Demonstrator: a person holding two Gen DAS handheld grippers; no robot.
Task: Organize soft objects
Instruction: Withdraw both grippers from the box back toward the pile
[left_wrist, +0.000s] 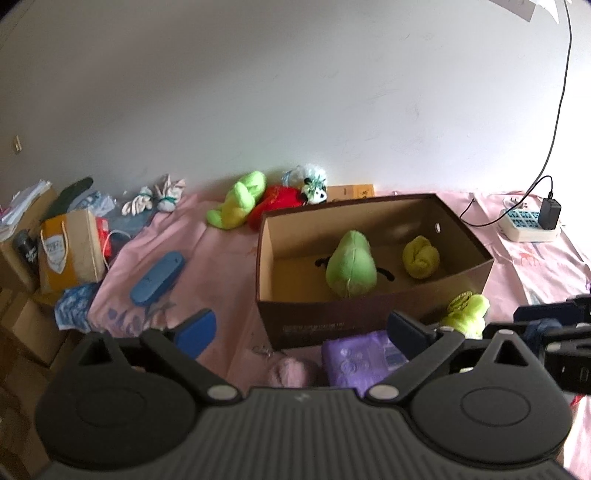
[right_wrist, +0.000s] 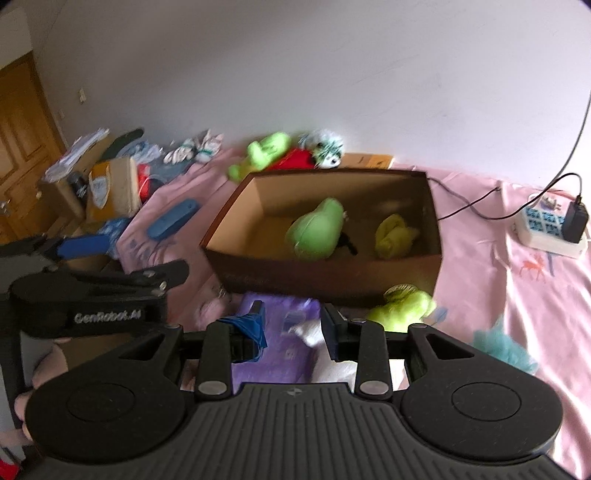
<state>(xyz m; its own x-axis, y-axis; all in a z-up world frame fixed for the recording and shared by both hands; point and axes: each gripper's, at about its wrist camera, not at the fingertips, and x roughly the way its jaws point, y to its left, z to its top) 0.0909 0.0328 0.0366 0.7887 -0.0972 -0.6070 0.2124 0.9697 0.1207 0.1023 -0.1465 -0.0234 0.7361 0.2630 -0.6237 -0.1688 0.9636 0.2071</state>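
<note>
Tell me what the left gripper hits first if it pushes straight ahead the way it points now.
Probably the near wall of the cardboard box: the open left gripper points at it over the purple pack. Depth is uncertain.

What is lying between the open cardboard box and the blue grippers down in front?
A purple cloth and a lime-green plush toy lie before the cardboard box, clearest in the right wrist view.

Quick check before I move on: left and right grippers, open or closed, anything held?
Left gripper: open wide, empty, near the cardboard box.
Right gripper: open, nothing clamped; a white soft item lies between the fingers.
</note>
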